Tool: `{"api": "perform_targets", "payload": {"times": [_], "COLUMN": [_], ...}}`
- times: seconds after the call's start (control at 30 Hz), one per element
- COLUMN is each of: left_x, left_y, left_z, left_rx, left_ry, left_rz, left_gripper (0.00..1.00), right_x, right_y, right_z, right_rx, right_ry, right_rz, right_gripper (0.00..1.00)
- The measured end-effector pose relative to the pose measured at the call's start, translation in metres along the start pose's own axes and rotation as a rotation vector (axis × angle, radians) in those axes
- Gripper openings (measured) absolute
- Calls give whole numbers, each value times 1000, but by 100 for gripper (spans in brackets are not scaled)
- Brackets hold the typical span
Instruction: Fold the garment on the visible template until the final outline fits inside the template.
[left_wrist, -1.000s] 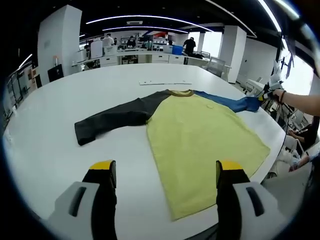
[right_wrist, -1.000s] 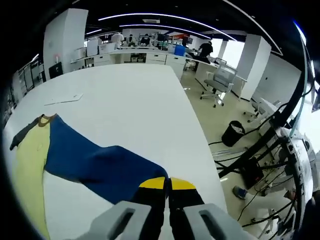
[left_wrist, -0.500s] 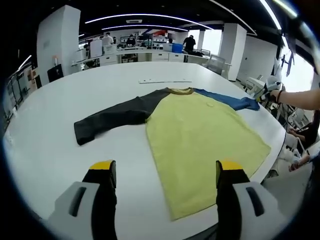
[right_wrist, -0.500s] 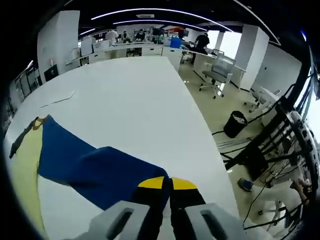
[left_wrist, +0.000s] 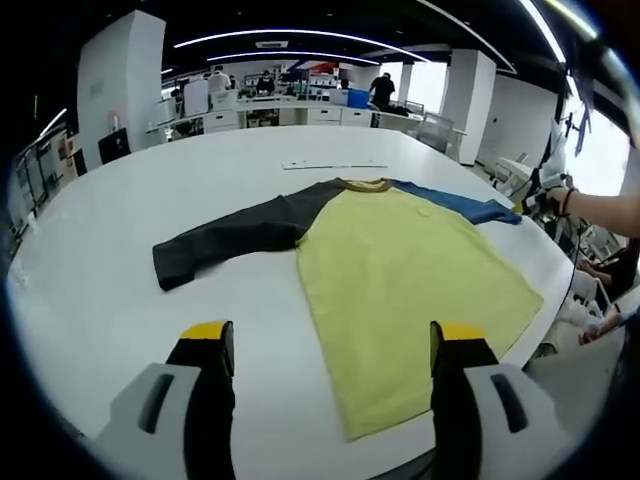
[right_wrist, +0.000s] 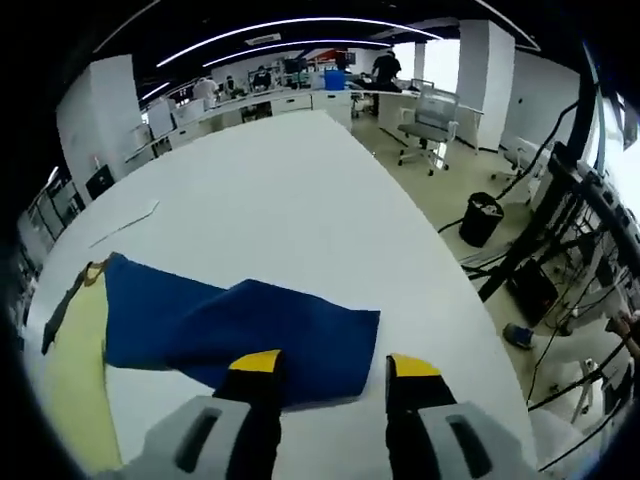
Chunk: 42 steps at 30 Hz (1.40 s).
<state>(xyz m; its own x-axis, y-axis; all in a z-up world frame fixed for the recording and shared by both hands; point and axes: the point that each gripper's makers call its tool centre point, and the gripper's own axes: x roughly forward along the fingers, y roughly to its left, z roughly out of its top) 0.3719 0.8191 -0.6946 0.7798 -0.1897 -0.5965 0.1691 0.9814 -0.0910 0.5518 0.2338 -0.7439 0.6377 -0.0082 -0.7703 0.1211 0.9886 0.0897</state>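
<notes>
Right gripper (right_wrist: 322, 365), jaws wide, sits at frame bottom over the blue sleeve (right_wrist: 250, 325), which runs toward upper left.

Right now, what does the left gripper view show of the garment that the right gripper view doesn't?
Left gripper view alone: the dark sleeve stretched out flat and the full yellow body. Right gripper view alone: the blue sleeve's cuff end close up, lying beyond the open right claw. Both: the blue sleeve, the collar, the white table.
</notes>
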Motion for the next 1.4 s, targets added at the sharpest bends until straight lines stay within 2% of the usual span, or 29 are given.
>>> {"api": "perform_targets", "payload": {"times": [0.1,0.2,0.3,0.33,0.37,0.5,0.57,0.73,0.8,0.87,1.1,1.2,1.4], "left_x": [-2,-3,-4,-5,-5,-6,-6,-4,-4,-4,-5,-5,-4], "left_y": [0,2,2,2,2,2,1,-2,-2,-3,0,0,-1], "left_z": [-1,-2,-4,-4,-3,-3,-4,-5,-5,-4,-4,-5,-5], "left_rx": [1,1,0,1,1,6,15,28,30,36,43,44,47], "left_ry": [-1,1,10,9,8,8,13,19,22,20,19,24,24], "left_rz": [3,6,10,11,11,11,11,7,6,6,9,10,8], "left_gripper": [77,77,77,77,77,77,77,77,77,78,78,78,78], "right_x": [1,3,8,9,9,12,13,16,16,14,5,4,8], "right_y": [0,-1,-2,-6,-3,-6,-9,-3,-5,-7,-13,-15,-16], "right_z": [-4,-7,-14,-10,-15,-13,-13,-11,-10,-3,14,10,5], "right_rx": [-8,-8,-13,-37,-17,-16,-43,-65,-60,-67,-138,-197,-179], "right_ry": [6,10,27,-3,22,18,20,16,26,5,2,37,45], "right_rz": [-7,-14,-32,-52,-47,-73,-87,-44,-44,-41,-51,-66,-56], "right_gripper": [37,30,28,28,27,25,21,8,8,7,4,3,0]}}
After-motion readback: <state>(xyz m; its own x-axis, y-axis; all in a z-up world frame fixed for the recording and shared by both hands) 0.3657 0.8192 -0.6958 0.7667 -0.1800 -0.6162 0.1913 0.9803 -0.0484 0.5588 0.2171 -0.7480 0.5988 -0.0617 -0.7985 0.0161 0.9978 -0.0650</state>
